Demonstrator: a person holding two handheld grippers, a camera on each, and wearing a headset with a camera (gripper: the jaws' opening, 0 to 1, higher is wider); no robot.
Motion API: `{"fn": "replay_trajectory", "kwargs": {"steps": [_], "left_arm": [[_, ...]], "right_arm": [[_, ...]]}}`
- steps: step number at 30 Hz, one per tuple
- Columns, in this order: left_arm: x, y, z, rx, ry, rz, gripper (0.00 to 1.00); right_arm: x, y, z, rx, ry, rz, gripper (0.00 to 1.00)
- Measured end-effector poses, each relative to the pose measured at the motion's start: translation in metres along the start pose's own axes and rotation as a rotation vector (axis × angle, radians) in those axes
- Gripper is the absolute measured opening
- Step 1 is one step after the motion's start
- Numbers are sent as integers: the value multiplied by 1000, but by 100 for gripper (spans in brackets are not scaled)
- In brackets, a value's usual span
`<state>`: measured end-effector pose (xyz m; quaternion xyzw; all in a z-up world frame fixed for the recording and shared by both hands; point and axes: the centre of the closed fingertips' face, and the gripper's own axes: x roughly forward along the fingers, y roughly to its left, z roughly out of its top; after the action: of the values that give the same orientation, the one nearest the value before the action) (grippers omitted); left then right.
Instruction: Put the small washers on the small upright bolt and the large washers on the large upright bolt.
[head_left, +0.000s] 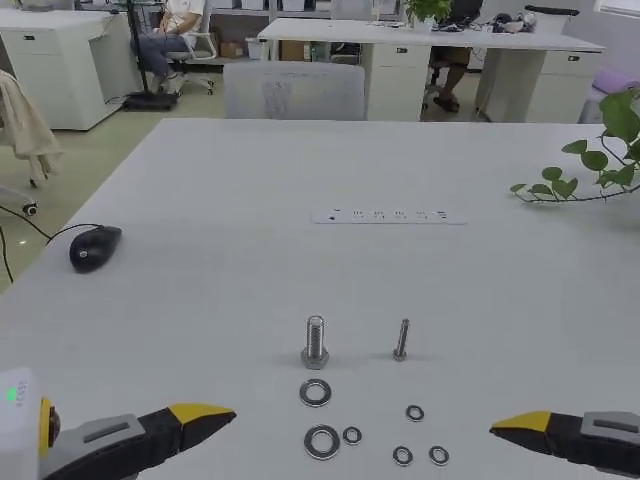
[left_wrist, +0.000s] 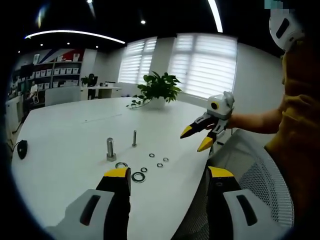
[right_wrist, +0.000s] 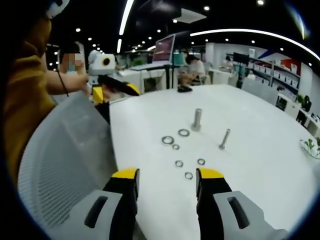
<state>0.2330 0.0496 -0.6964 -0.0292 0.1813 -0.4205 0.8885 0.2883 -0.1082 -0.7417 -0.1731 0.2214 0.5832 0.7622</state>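
The large bolt (head_left: 315, 343) and the thinner small bolt (head_left: 401, 340) stand upright on the white table (head_left: 200, 200). In front of them lie two large washers (head_left: 315, 392) (head_left: 322, 441) and several small washers (head_left: 415, 412). My left gripper (head_left: 205, 413) sits low at the near left and my right gripper (head_left: 520, 424) at the near right, both off to the sides of the washers. In the left gripper view the left gripper (left_wrist: 169, 174) is open and empty, with the bolts (left_wrist: 111, 149) ahead. The right gripper (right_wrist: 167, 173) is likewise open and empty, facing the washers (right_wrist: 179, 163).
A black mouse (head_left: 95, 246) lies at the left of the table. A flush power strip (head_left: 390, 216) sits mid-table and plant leaves (head_left: 590, 170) reach in from the right. A grey chair (head_left: 293, 90) stands at the far edge. People sit at desks beyond.
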Motion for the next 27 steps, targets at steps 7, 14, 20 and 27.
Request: {"fn": "replay_trajectory", "kwargs": {"steps": [7,14,20,27], "left_arm": [[2,-2,3,1,-6,-2,60],[4,4,4,-3,2,2,60],[10,15,7,-12,3,3,60],[17,18,11,-17,3,-4,60]], "right_arm": [[6,-10,-8,-22,51,5,46],[21,-19,-16,-37,99,37,43],[36,-27,-17,-39,125,71,42],[54,-34,-22,-63,179,126,39]]}}
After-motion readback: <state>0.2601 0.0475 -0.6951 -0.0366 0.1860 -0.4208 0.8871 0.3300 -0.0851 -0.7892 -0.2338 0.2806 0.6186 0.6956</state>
